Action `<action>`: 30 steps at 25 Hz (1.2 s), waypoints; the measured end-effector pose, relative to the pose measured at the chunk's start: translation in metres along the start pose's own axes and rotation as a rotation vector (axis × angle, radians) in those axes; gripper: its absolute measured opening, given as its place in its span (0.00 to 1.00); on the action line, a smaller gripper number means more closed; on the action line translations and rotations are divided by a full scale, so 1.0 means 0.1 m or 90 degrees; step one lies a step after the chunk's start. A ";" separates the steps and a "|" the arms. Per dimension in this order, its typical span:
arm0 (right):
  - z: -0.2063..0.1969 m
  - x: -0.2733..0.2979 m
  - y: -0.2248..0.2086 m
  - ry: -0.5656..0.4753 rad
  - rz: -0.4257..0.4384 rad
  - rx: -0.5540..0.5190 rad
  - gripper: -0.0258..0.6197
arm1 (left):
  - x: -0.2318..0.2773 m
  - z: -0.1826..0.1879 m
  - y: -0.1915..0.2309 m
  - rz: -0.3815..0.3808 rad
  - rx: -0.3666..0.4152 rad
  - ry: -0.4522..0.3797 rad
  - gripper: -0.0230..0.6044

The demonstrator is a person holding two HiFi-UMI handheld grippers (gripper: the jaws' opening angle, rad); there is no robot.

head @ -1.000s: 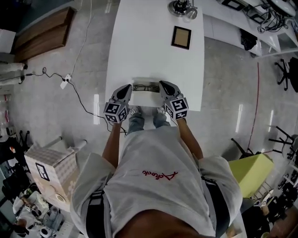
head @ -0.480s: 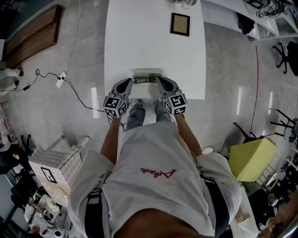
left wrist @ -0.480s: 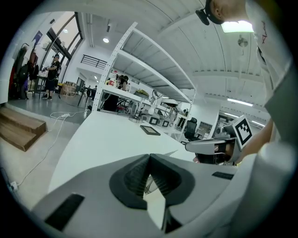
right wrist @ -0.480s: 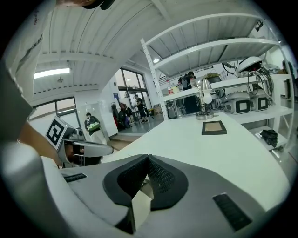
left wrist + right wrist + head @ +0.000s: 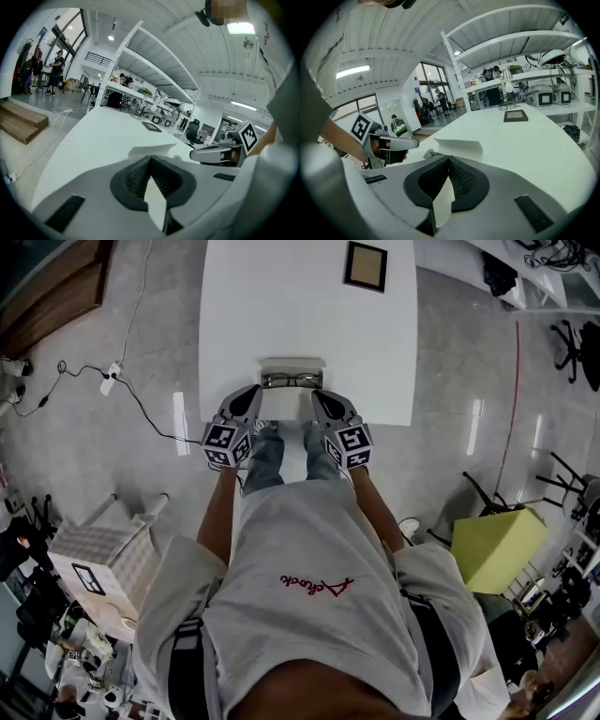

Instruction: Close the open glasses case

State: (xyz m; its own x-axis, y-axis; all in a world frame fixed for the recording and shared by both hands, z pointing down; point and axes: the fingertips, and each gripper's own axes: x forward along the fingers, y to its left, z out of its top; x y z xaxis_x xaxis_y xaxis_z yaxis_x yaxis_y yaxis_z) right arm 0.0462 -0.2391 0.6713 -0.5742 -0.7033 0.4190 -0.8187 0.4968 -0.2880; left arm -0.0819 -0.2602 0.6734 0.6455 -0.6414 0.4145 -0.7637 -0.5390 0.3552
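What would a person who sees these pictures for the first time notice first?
The left gripper and the right gripper, jaws together, flank an open glasses case at the near edge of the white table, with glasses lying inside. A dark picture frame lies farther off, to the right.

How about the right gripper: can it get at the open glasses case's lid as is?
Probably yes. The right gripper, fingers together, points at the raised lid with only bare table between; the left gripper is off to the other side. A push looks likelier than a pinch.
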 end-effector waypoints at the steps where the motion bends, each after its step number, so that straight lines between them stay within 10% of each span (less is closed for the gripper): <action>1: -0.01 0.01 0.00 0.002 0.001 -0.003 0.07 | 0.00 -0.01 -0.01 0.000 -0.002 0.000 0.08; 16: 0.30 0.33 -0.18 -0.018 0.000 -0.053 0.07 | -0.06 0.01 -0.02 0.007 -0.004 -0.013 0.08; 26: 0.23 0.40 0.02 0.119 0.022 -0.630 0.07 | -0.08 -0.05 -0.07 0.000 -0.023 -0.019 0.08; 30: 0.16 0.40 0.04 0.138 0.037 -0.727 0.07 | -0.10 -0.05 -0.06 0.000 -0.025 -0.021 0.08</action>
State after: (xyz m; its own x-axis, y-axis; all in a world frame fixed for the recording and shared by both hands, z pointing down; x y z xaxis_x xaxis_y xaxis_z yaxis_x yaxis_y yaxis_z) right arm 0.0194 -0.2736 0.6733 -0.5074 -0.6170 0.6015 -0.2453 0.7726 0.5855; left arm -0.0837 -0.2482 0.6716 0.6449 -0.6594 0.3863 -0.7622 -0.5180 0.3882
